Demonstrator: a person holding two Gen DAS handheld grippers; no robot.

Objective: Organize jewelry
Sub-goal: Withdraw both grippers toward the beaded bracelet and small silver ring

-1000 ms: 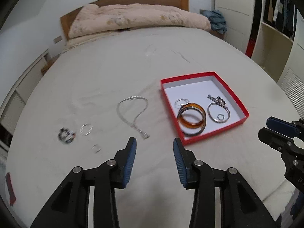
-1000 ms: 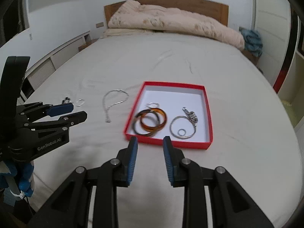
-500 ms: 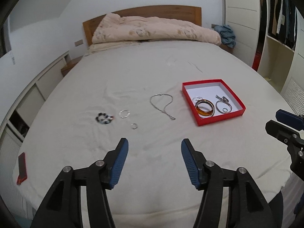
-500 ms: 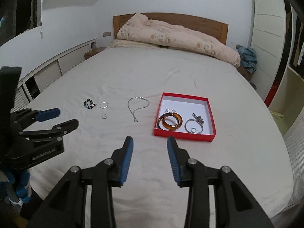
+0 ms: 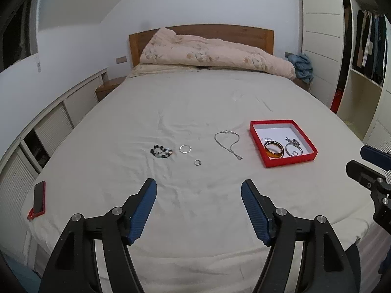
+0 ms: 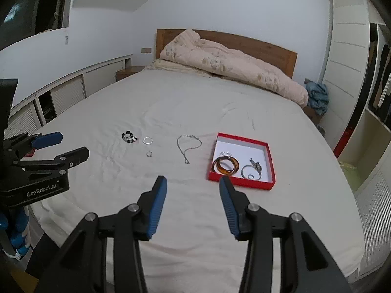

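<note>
A red box (image 5: 290, 161) (image 6: 238, 182) lies on the white bed and holds an amber bangle (image 5: 274, 150) (image 6: 225, 166), a silver bracelet (image 5: 294, 149) (image 6: 251, 172) and small rings. On the sheet to its left lie a silver necklace (image 5: 228, 141) (image 6: 187, 146), a silver hoop (image 5: 185, 149) (image 6: 147, 140), a small ring (image 5: 197, 162) (image 6: 149, 154) and a black beaded bracelet (image 5: 161, 151) (image 6: 129, 137). My left gripper (image 5: 198, 190) (image 6: 61, 146) is open and empty, well back from the jewelry. My right gripper (image 6: 193, 185) (image 5: 361, 161) is open and empty, near the box.
A red phone (image 5: 39, 200) lies at the bed's left edge. A folded quilt (image 5: 215, 53) (image 6: 234, 70) lies against the wooden headboard. White cabinets run along the left wall (image 6: 61, 90). A wardrobe with shelves stands at the right (image 5: 361, 56).
Both grippers have drawn back and up from the bed, so the jewelry and box look smaller and farther. Both have opened wider. Nothing on the bed has moved.
</note>
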